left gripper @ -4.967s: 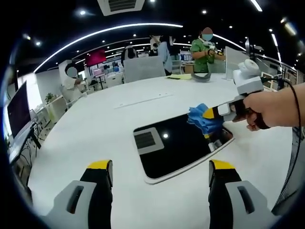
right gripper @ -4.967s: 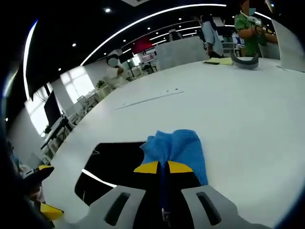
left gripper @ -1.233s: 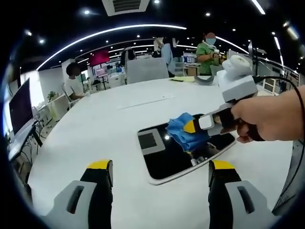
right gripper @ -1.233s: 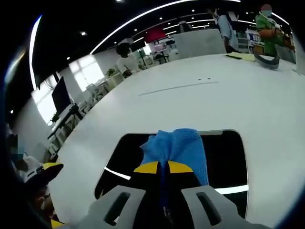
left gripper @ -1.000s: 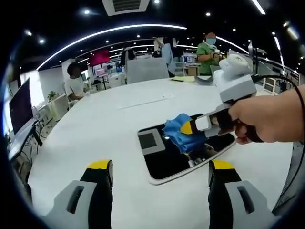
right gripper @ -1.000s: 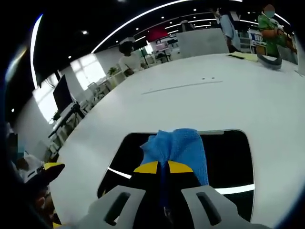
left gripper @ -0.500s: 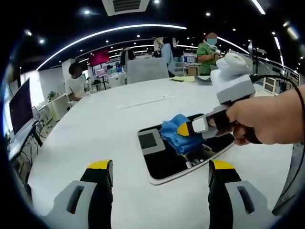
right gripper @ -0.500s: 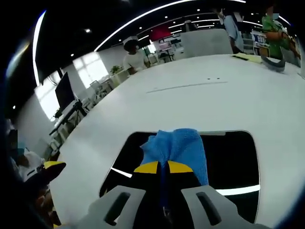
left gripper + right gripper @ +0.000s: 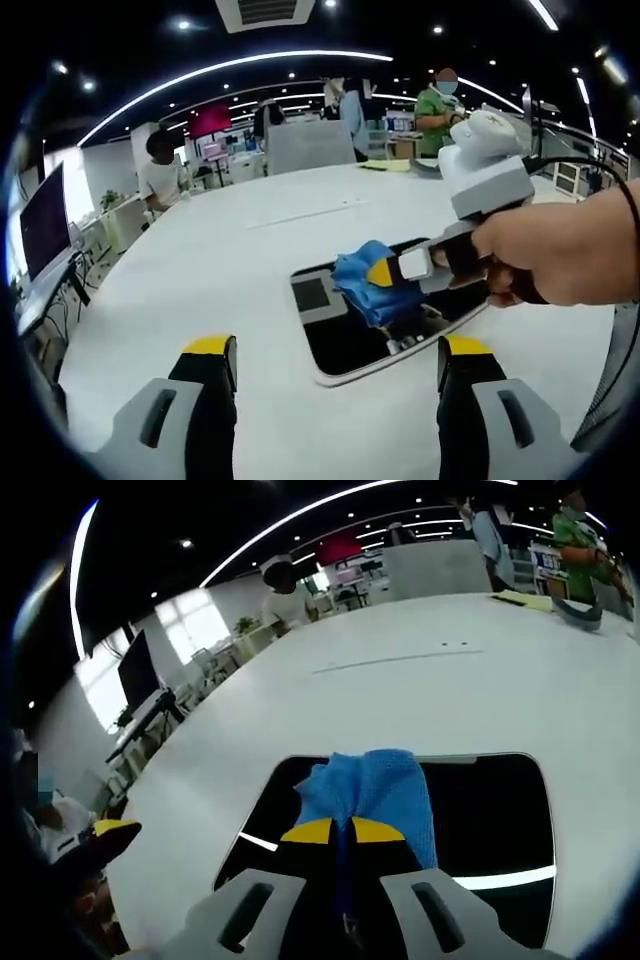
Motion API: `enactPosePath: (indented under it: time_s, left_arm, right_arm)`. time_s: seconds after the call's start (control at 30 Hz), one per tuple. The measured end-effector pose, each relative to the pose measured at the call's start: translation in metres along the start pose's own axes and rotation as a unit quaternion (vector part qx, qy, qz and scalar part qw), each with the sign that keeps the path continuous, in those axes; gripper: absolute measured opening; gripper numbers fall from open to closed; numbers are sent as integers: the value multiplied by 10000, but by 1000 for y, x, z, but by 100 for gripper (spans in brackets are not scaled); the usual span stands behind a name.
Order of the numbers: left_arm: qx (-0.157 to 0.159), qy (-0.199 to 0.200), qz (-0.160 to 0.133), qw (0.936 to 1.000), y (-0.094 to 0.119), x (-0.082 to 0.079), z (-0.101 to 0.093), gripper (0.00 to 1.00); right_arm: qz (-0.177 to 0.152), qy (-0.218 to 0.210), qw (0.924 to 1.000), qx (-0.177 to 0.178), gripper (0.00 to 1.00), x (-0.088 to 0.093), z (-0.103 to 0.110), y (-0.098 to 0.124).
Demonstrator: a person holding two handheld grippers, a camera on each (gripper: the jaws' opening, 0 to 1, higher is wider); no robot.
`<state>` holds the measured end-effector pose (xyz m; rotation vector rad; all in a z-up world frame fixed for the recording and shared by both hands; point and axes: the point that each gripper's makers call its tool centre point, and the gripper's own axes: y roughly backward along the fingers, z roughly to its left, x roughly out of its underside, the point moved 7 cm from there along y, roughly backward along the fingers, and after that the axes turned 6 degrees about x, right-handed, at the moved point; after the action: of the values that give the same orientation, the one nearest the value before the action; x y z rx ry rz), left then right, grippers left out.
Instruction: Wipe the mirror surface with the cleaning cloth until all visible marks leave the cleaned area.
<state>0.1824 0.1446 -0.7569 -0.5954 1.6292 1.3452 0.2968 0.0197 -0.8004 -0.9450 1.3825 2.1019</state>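
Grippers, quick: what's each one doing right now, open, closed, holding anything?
Left gripper: open, holding nothing, hovering short of the mirror.
Right gripper: shut on the blue cloth, over the mirror.

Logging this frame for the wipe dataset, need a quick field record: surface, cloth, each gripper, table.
mirror: dark rectangular mirror lying flat on the white table
cloth: blue cleaning cloth over the mirror, near its middle
right gripper: fingers closed on the cloth, held in a person's hand
left gripper: fingers apart, holding nothing, short of the mirror's near edge
marks: none discernible on the glass
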Motion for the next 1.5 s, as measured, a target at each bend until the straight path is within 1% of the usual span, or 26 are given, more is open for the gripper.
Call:
enactPosePath:
  time_s: [0.47,0.6,0.9,1.2,1.5]
  left_arm:
    - [-8,-12,-1,10000,0,0,0,83]
    - [3,-7,-4,10000,0,0,-1,83]
    - [-4,2,0,10000,1,0,0,83]
    - [-30,23,0,10000,2,0,1,83]
    - [-66,19,22,10000,2,0,2,83]
  right_arm:
    - [60,-90,9999,0,1,-1,2,-1]
    - [115,-132,9998,-45,1,-1,9,-2]
    - [210,29,9996,-189,1,2,28,-7]
    - [290,76,9993,-202,1,4,43,-9]
    - [333,45,9993,-172,1,5,49,-10]
